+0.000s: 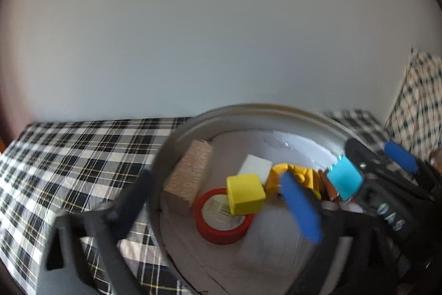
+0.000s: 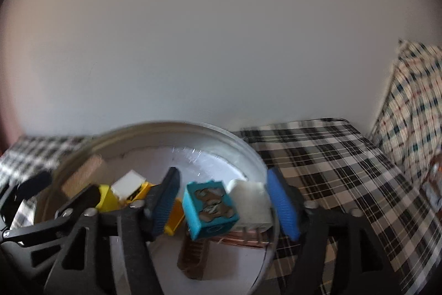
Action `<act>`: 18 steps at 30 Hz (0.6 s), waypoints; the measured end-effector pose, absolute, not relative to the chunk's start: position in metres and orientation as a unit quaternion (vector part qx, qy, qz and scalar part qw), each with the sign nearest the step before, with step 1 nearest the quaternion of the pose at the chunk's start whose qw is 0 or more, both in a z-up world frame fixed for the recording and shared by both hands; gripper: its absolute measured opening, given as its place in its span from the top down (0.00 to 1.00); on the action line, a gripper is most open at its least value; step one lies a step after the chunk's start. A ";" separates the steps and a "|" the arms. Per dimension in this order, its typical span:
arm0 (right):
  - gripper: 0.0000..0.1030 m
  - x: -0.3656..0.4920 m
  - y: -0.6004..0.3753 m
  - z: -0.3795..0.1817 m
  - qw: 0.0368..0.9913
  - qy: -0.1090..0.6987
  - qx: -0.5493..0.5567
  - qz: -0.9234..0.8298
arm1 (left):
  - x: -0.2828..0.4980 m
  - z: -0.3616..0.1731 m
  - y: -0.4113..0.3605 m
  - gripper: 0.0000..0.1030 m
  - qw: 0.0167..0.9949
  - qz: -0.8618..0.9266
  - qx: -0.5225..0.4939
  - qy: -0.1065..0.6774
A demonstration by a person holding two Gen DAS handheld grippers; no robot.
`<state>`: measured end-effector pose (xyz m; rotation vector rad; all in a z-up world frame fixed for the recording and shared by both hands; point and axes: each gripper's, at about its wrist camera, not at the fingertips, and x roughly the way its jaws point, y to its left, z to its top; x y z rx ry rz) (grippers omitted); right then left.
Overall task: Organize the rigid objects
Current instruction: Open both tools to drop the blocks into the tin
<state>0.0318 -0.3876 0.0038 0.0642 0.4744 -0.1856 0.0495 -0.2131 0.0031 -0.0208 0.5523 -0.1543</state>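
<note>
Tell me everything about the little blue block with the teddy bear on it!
The blue block is a small turquoise cube, probably painted wood, with a brown teddy bear on its upper face and a faint ring mark on one side. It is tilted, one corner pointing down, over the round white bowl. It sits between the right tool's open blue pads, which don't press it. Whether it touches the things under it is unclear.

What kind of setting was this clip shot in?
Probably a home, possibly a bedroom: a plaid cloth covers the surface, a plaid cushion leans on a bare wall, and a round tray holds small household odds and ends.
</note>
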 end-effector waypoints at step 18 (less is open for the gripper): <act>0.11 0.002 -0.386 0.011 0.984 0.154 0.058 -0.072 | 0.016 0.010 -0.202 0.00 0.977 -0.055 0.036 0.205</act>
